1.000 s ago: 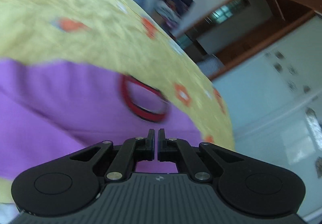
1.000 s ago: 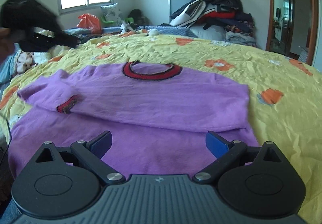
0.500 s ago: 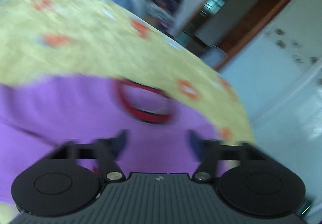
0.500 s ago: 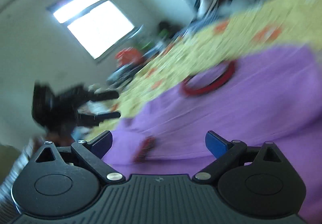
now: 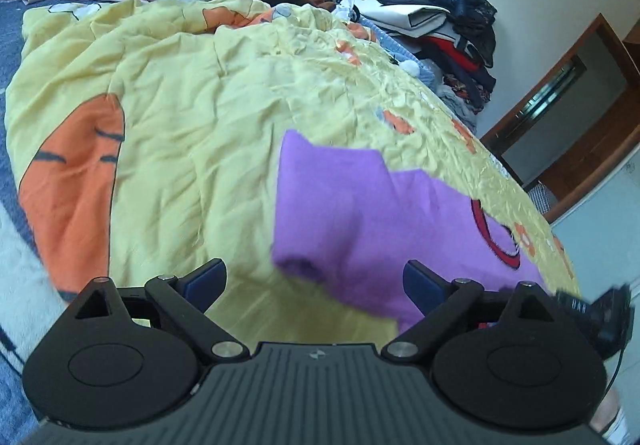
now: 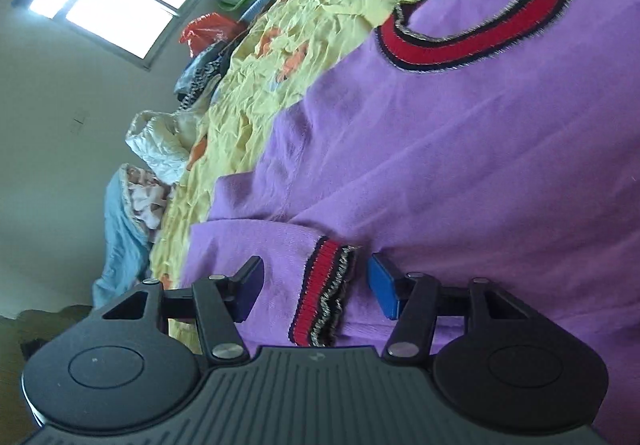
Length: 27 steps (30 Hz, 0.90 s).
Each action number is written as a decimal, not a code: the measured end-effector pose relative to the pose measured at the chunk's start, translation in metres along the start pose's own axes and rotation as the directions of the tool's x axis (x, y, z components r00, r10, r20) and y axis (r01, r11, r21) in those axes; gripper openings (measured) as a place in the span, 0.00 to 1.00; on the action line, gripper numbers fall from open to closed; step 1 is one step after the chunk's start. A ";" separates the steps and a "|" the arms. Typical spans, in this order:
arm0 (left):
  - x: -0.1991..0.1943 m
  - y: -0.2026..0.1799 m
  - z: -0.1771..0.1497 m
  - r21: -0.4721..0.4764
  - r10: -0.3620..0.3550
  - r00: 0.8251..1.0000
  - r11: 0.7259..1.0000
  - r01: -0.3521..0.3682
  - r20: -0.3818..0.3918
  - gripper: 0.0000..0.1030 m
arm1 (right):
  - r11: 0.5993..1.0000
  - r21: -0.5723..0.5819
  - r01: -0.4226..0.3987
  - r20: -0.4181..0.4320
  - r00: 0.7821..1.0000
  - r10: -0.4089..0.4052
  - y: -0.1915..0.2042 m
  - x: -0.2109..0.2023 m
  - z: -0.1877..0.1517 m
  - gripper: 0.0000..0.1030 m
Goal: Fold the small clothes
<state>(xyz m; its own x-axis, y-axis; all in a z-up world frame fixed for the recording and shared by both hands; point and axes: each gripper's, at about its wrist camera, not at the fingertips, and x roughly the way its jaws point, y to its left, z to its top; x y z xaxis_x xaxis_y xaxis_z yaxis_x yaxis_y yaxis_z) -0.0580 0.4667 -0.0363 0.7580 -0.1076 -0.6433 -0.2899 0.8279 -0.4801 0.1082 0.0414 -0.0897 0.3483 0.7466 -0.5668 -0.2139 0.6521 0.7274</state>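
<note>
**Both claws wide over the purple sweater**

My left gripper (image 5: 314, 279) is spread wide with nothing between its fingers, above the yellow bedspread (image 5: 180, 117), just off the folded edge of the purple sweater (image 5: 360, 213). My right gripper (image 6: 316, 287) is parted too, straddling the striped red cuff (image 6: 324, 293) of the sleeve folded across the body; I can't tell whether the pads touch it. The sweater lies flat on the bedspread, red collar (image 6: 476, 33) at the far end.
</note>
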 end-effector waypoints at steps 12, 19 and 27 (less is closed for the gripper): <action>-0.013 -0.015 -0.026 -0.033 -0.063 0.998 0.998 0.062 -0.026 0.96 | 0.998 0.052 -0.027 -0.039 0.999 0.029 0.013 0.008 0.003 0.03; -0.010 -0.054 -0.027 0.041 -0.071 0.996 0.996 0.074 -0.057 0.97 | 0.984 0.041 -0.175 0.069 0.983 0.172 0.040 -0.042 0.031 0.03; 0.009 -0.091 -0.032 0.107 -0.070 0.992 0.991 0.082 -0.106 0.98 | 0.993 0.033 -0.109 0.167 0.981 0.102 -0.010 -0.123 0.059 0.03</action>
<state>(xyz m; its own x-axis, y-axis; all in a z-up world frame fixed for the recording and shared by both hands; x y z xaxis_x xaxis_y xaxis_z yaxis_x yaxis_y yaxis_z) -0.0434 0.3727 -0.0178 0.7103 -0.2235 -0.6675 -0.1623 0.8707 -0.4643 0.1214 -0.0651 -0.0042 0.4721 0.7768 -0.4167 -0.2207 0.5618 0.7973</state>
